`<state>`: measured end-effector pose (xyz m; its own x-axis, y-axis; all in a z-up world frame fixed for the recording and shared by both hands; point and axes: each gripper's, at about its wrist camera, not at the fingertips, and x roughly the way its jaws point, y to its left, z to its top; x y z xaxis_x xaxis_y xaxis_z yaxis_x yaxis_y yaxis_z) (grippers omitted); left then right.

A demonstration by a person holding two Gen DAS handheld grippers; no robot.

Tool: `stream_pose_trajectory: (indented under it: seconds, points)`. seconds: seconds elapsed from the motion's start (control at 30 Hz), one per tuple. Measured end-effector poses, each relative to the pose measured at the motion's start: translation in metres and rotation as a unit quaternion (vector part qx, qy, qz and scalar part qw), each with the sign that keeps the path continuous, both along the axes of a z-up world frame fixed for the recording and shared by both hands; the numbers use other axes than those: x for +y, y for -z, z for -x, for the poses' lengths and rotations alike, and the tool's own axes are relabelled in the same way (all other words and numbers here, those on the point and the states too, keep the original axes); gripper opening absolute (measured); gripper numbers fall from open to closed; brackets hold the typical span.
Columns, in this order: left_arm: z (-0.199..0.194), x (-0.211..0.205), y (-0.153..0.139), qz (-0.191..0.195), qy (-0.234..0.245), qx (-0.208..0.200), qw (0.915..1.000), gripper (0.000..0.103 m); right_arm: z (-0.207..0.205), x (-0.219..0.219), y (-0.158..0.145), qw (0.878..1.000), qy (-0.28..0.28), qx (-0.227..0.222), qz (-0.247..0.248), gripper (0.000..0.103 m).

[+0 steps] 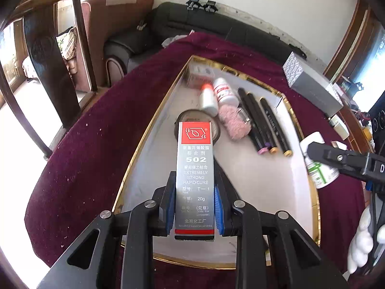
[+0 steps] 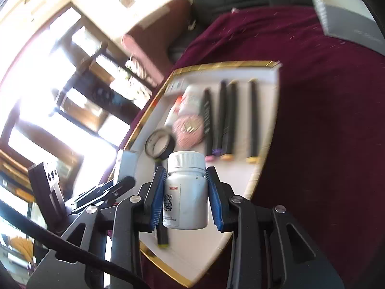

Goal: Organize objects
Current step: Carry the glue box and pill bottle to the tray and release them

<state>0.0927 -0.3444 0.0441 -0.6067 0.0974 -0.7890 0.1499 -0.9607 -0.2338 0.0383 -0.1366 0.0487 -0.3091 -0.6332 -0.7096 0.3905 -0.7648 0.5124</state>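
Note:
My left gripper (image 1: 195,192) is shut on a silver and red 502 glue box (image 1: 195,168) and holds it above the white gold-rimmed tray (image 1: 154,125). My right gripper (image 2: 185,197) is shut on a white pill bottle (image 2: 186,192) above the tray's near part (image 2: 209,248); that bottle and gripper also show in the left wrist view (image 1: 317,168). In the tray lie three black markers (image 1: 264,122), two small white bottles (image 1: 216,96), a pink fuzzy item (image 1: 234,121), a black tape roll (image 2: 160,145) and a small box (image 1: 199,75). A further marker (image 2: 162,237) lies under the right gripper.
The tray lies on a dark red cloth (image 1: 96,159) over a round table. A grey box (image 1: 312,84) stands at the far right. A dark wooden chair (image 1: 48,55) stands at the left, a black sofa (image 1: 192,24) behind. Small items (image 1: 341,125) clutter the right edge.

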Motion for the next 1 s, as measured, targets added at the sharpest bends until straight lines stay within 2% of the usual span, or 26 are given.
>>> stream_pose_trajectory:
  seconds: [0.13,0.27,0.47,0.67,0.73,0.8,0.83,0.9,1.0]
  points:
    - [0.007,0.000,0.010,0.011,0.007,-0.022,0.9997,0.023,0.008,-0.041,0.026,0.999,-0.021,-0.018,-0.032,0.032]
    - [0.012,0.004,0.015,0.020,0.010,-0.032,0.9993,0.023,0.018,-0.060,0.041,0.998,-0.026,-0.032,-0.055,0.032]
    - [0.013,-0.003,0.013,-0.010,0.013,-0.021,0.9996,0.023,0.027,-0.079,0.049,0.996,-0.029,-0.039,-0.079,0.032]
    - [0.008,-0.014,0.000,-0.044,0.005,-0.003,0.9990,0.024,0.027,-0.084,0.048,0.995,-0.030,-0.036,-0.088,0.033]
    - [0.004,-0.020,-0.006,-0.052,-0.003,0.004,0.9986,0.031,0.026,-0.080,0.047,0.996,-0.026,-0.037,-0.080,0.036]
    - [0.001,-0.023,-0.012,-0.055,-0.012,0.011,0.9983,0.045,0.025,-0.071,0.043,0.997,-0.019,-0.037,-0.068,0.038]
    - [0.001,-0.024,-0.014,-0.056,-0.014,0.014,0.9982,0.047,0.024,-0.064,0.040,0.998,-0.012,-0.035,-0.055,0.039]
    - [0.000,-0.024,-0.018,-0.059,-0.017,0.017,0.9980,0.049,0.022,-0.052,0.033,0.999,0.000,-0.031,-0.041,0.047]
    - [-0.003,-0.021,-0.025,-0.064,-0.017,0.027,0.9974,0.049,0.018,-0.031,0.017,0.999,0.022,-0.015,-0.026,0.050]
